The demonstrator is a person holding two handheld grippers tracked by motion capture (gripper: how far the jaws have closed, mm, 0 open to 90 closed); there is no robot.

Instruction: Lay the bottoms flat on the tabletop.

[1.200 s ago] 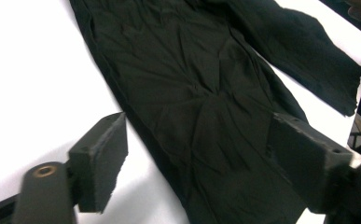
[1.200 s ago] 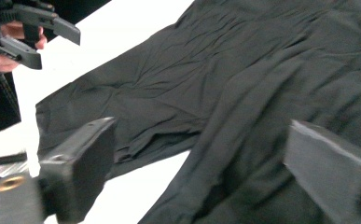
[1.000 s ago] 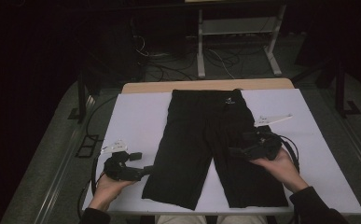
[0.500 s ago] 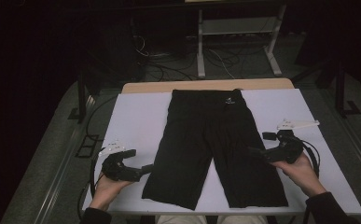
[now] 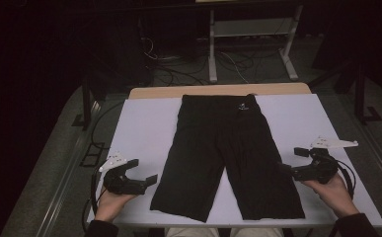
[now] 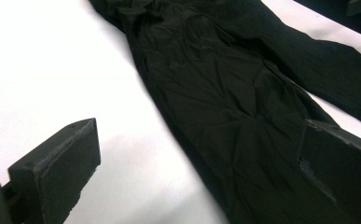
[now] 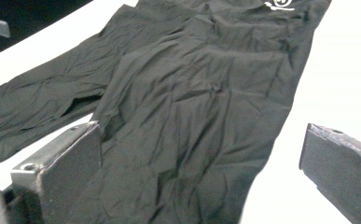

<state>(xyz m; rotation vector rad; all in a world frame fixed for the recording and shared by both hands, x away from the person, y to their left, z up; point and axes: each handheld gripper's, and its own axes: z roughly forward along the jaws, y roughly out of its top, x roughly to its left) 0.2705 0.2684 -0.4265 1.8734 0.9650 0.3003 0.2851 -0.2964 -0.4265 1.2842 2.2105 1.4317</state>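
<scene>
A pair of black shorts [image 5: 228, 148] lies flat on the white table cover [image 5: 144, 123], waistband at the far side, legs toward me. My left gripper [image 5: 143, 172] rests beside the hem of the shorts' left leg. Its jaws have just been opening and stand wide, with nothing pinched. In the left gripper view [image 6: 199, 135] that leg [image 6: 225, 93] lies under the right-hand jaw. My right gripper [image 5: 291, 160] sits on the cover beside the right leg, also open. The right gripper view [image 7: 201, 135] looks across the wrinkled shorts [image 7: 192, 93].
A small white logo [image 5: 242, 106] marks the waistband. The wooden table edge [image 5: 218, 90] shows past the cover. Behind it stand a metal frame [image 5: 250, 29] and loose cables [image 5: 178, 59] on the floor. White cover lies bare on both sides of the shorts.
My right hand has slid to the right, off the shorts' right leg and onto the white cover beside it. The left hand has stayed put.
</scene>
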